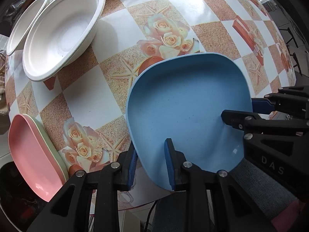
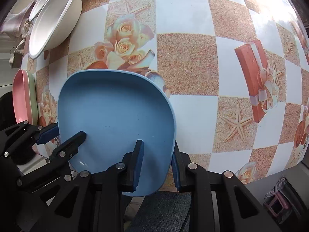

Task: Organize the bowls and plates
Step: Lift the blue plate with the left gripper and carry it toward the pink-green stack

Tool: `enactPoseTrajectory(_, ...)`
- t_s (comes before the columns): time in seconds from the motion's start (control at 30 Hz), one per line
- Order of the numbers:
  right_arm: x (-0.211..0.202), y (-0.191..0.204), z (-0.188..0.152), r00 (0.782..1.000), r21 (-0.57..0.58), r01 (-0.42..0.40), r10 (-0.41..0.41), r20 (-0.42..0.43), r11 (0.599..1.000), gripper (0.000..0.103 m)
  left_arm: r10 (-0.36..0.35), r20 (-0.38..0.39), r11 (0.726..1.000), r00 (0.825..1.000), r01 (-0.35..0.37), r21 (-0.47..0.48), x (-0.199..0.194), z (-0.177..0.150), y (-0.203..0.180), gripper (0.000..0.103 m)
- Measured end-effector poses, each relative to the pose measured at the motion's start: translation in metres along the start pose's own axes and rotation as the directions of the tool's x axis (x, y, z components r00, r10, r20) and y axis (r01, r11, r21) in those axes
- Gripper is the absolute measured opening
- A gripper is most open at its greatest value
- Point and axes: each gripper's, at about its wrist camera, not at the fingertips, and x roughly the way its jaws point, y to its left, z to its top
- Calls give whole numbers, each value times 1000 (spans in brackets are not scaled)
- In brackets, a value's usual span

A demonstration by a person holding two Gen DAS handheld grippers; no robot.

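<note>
A blue square plate (image 1: 185, 104) (image 2: 115, 112) is held over the near edge of the flowered table by both grippers. My left gripper (image 1: 151, 166) straddles its left rim, one finger under and one on top, jaws about the rim. My right gripper (image 2: 157, 164) straddles its right rim the same way. Each gripper shows in the other view: the right one (image 1: 251, 108), the left one (image 2: 63, 135). A pink plate (image 1: 32, 154) lies on a green plate (image 1: 51, 145) at the near left. Stacked white bowls (image 1: 61, 31) (image 2: 52, 19) stand far left.
More white bowls (image 1: 25, 23) sit behind the stack at the far left edge. The tablecloth (image 2: 193, 67) with roses and starfish stretches to the right. The table's near edge runs just under the grippers; dark fabric lies below it.
</note>
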Motion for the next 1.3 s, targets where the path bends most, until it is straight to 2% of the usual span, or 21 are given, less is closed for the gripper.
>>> enactPoseTrajectory(0.17, 6, 7, -10, 1000, -15, 1, -1, -21, 1000, 30, -9, -7, 999, 1000, 8, -31, 1, -13, 14, 30)
enactPoseTrajectory(0.3, 11, 22, -12, 1000, -14, 5, -5, -20, 1000, 30, 4, 5, 1000, 1000, -4, -10, -1, -19, 15, 32)
enactPoseTrajectory(0.37, 11, 17, -17, 1000, -6, 0, 0, -19, 1000, 30, 4, 8, 1000, 1000, -4, -5, -1, -22, 11, 33)
enactPoseTrajectory(0.5, 7, 14, -5, 1000, -4, 3, -3, -22, 1000, 30, -3, 10, 1000, 1000, 3, -5, -5, -24, 3, 33)
enactPoseTrajectory(0.57, 8, 16, -4, 1000, -4, -4, 4, -22, 1000, 30, -10, 6, 1000, 1000, 10, -11, -1, -15, -4, 33)
enactPoseTrajectory(0.77, 0, 16, -2, 999, -6, -15, 15, -33, 1000, 30, -17, 14, 1000, 1000, 17, -15, -6, -18, 4, 33)
enactPoseTrajectory(1.1, -21, 22, 0, 1000, -23, -5, 6, 12, 1000, 30, -24, 68, 999, 997, 26, -36, -27, -21, 15, 33)
enactPoseTrajectory(1.3, -45, 27, -9, 998, -22, 8, -6, 69, 1000, 30, -20, 117, 1000, 993, 22, -9, -48, -23, 19, 33)
